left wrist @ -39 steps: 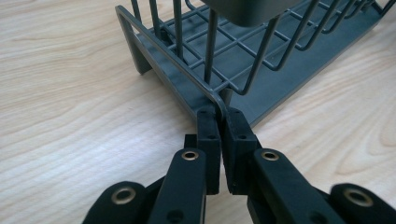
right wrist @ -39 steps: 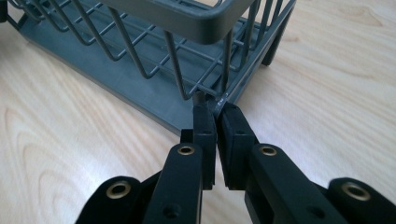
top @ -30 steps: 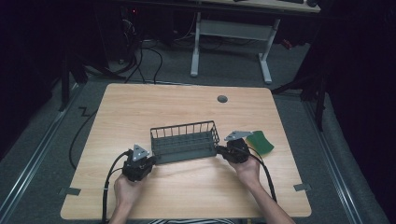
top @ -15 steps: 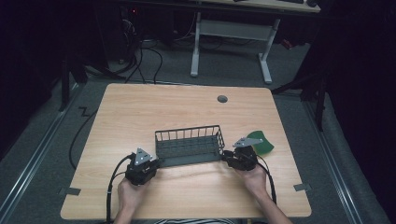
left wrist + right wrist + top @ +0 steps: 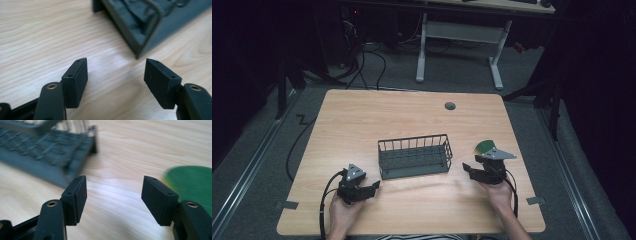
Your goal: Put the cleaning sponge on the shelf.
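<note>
A dark wire basket (image 5: 414,156) stands on the wooden table (image 5: 412,120), a little in front of its middle. My left gripper (image 5: 373,187) rests open near the front left, a short way from the basket's left front corner (image 5: 140,47). Its jaws hold nothing. My right gripper (image 5: 468,170) is open to the right of the basket (image 5: 50,150), clear of it. A green flat object (image 5: 484,146) lies just behind the right gripper and appears blurred as the green object (image 5: 192,182) beside its right jaw.
A round grey grommet (image 5: 450,106) sits in the table's far part. Cables trail from both grippers over the front edge. A white desk frame (image 5: 457,45) and cables on the floor stand beyond the table.
Both grippers have let go of the basket's ends and pulled back toward the front edge. The basket shifted slightly right before being released and now stands alone.
</note>
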The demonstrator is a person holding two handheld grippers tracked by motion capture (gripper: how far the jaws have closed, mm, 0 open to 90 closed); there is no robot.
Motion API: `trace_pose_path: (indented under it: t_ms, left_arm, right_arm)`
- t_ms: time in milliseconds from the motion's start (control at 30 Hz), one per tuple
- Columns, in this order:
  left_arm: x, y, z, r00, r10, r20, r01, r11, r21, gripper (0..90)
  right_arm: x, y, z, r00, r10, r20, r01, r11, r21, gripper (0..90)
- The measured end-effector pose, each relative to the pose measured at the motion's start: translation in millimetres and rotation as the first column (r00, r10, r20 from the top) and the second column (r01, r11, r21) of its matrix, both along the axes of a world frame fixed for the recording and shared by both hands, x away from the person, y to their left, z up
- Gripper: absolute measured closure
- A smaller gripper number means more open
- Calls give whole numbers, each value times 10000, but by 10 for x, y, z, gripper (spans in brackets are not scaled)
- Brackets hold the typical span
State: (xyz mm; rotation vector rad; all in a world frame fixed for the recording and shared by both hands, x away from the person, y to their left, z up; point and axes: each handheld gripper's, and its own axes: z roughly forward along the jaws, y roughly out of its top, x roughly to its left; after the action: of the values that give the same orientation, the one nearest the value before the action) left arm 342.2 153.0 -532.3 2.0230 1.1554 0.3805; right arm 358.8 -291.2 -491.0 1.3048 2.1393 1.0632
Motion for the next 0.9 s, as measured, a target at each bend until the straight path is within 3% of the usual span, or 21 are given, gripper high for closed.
trace_pose_path:
  t_ms: [200, 333, 500, 667, 700, 900]
  left_arm:
    - [109, 134, -3, 9958, 899, 165, -906, 9947, 478, 348]
    - [209, 245, -21, 9877, 1509, 410, -1538, 9848, 802, 339]
    - [261, 336, -35, 9845, 1679, 516, -1717, 9817, 818, 329]
    - [286, 366, -43, 9814, 1840, 555, -1879, 9794, 745, 323]
    - [285, 366, -43, 9809, 1864, 558, -1903, 9788, 758, 318]
    - [279, 367, -42, 9806, 1892, 518, -1929, 9780, 793, 304]
  right_arm:
    - [58, -286, 8, 9961, -850, 243, 848, 9964, 59, 349]
    - [132, -452, 3, 9901, -1403, 80, 1404, 9900, -116, 310]
    - [222, -617, 24, 9775, -2097, -238, 2089, 9774, -322, 278]
    - [313, -723, -4, 9704, -2398, -297, 2386, 9704, -379, 259]
    - [373, -742, -23, 9678, -2488, -390, 2462, 9672, -618, 245]
    - [510, -716, -92, 9720, -2218, -774, 2173, 9741, -624, 225]
